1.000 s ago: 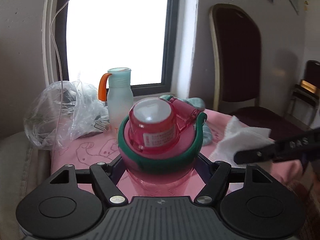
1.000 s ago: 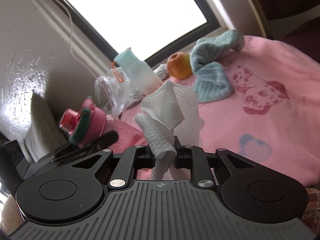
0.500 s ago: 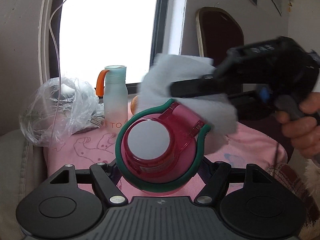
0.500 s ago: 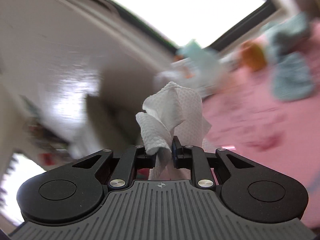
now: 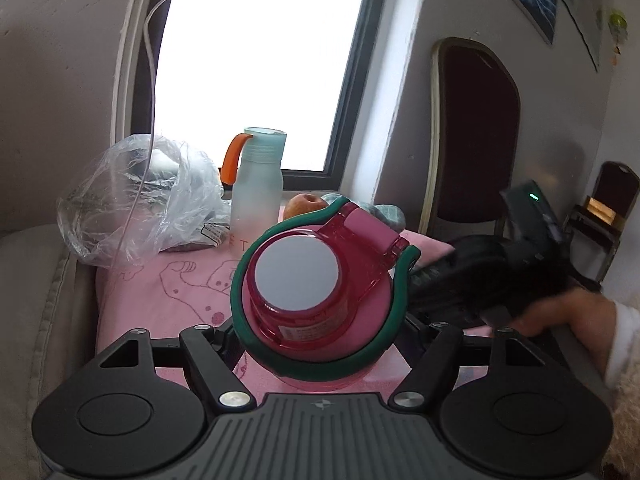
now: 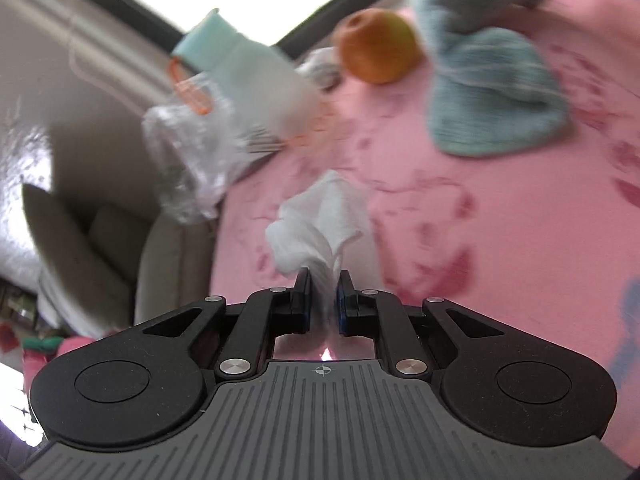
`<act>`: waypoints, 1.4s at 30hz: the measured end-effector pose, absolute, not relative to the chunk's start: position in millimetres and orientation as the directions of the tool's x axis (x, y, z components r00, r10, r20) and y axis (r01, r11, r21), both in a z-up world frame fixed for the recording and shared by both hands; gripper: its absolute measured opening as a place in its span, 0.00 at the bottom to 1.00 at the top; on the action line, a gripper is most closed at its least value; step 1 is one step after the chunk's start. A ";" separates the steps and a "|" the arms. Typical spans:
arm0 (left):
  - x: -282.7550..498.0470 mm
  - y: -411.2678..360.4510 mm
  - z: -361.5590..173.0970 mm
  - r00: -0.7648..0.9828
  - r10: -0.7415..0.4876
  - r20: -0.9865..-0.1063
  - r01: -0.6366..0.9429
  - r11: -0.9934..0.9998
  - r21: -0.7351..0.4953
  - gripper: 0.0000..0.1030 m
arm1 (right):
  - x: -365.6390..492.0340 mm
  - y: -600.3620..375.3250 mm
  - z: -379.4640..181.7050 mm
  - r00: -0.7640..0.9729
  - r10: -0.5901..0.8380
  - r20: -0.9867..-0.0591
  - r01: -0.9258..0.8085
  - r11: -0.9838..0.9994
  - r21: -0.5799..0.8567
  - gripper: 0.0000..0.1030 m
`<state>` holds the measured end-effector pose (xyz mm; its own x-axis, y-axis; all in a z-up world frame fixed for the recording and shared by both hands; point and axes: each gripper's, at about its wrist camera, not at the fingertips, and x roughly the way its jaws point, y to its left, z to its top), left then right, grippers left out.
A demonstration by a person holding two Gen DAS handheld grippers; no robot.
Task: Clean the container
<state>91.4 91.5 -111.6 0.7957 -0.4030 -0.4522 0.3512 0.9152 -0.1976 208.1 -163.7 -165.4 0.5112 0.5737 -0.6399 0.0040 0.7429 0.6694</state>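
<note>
A pink water bottle with a grey-white cap top and a green carry loop fills the middle of the left wrist view. My left gripper is shut on its body, and the fingertips are hidden behind it. A crumpled white tissue stands up between the pads of my right gripper, whose jaws are closing on it above the pink cloth. In the left wrist view the right gripper's black body sits low, just right of the bottle, blurred, with a hand on it.
On the pink tablecloth stand a frosted bottle with an orange strap, a clear plastic bag, an orange fruit and a teal cloth. A dark chair stands behind, and a beige cushion lies at the left.
The right gripper with the tissue swung from beside the table up over the bottle, then down to the bottle's right side. The bottle's cap tipped more towards the left camera.
</note>
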 end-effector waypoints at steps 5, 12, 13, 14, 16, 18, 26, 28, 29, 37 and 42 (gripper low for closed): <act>89.8 92.7 -112.5 0.799 -0.398 -0.450 0.338 0.917 -0.211 0.70 | 181.5 -185.6 -151.6 0.523 0.611 -0.594 -0.035 0.712 0.701 0.13; 89.0 91.2 -114.4 0.816 -0.370 -0.443 0.296 0.927 -0.230 0.69 | 168.2 -181.9 -122.0 0.497 0.836 -0.234 -0.160 0.353 0.922 0.14; 89.1 91.1 -114.6 0.819 -0.364 -0.444 0.287 0.929 -0.232 0.69 | 169.6 -177.1 -123.1 0.488 0.842 -0.231 -0.156 0.344 0.926 0.14; 89.2 91.8 -114.9 0.820 -0.362 -0.443 0.281 0.930 -0.238 0.69 | 170.5 -172.0 -124.9 0.484 0.840 -0.244 -0.150 0.355 0.923 0.14; 89.4 93.6 -115.6 0.822 -0.362 -0.439 0.274 0.928 -0.252 0.69 | 173.1 -168.1 -131.1 0.508 0.815 -0.280 -0.121 0.389 0.913 0.14; 89.7 93.1 -115.9 0.825 -0.362 -0.434 0.275 0.928 -0.252 0.69 | 176.5 -167.6 -138.6 0.532 0.776 -0.340 -0.089 0.450 0.889 0.14; 94.4 83.8 -115.6 0.817 -0.373 -0.441 0.302 0.927 -0.224 0.69 | 181.6 -184.3 -182.3 0.531 0.596 -0.602 0.128 0.646 0.752 0.14; 95.7 81.3 -115.0 0.816 -0.368 -0.445 0.303 0.929 -0.213 0.69 | 178.0 -182.5 -179.6 0.508 0.576 -0.641 0.116 0.692 0.713 0.14; 96.7 80.1 -114.2 0.816 -0.366 -0.448 0.304 0.930 -0.207 0.69 | 174.2 -182.3 -174.7 0.514 0.572 -0.639 0.098 0.701 0.707 0.14; 125.9 56.4 -104.1 0.802 -0.324 -0.502 0.295 0.945 -0.139 0.69 | 144.3 -208.3 -101.3 0.691 0.486 -0.535 -0.044 0.767 0.640 0.14; 147.9 28.3 -97.2 0.777 -0.289 -0.559 0.321 0.946 -0.044 0.69 | 133.6 -217.4 -97.7 0.707 0.488 -0.513 -0.057 0.762 0.645 0.14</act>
<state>147.9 28.3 -97.2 0.7771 -0.2894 -0.5589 0.3209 0.9461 -0.0436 133.6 -217.4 -97.7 0.7066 0.4875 -0.5129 -0.0574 0.7619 0.6451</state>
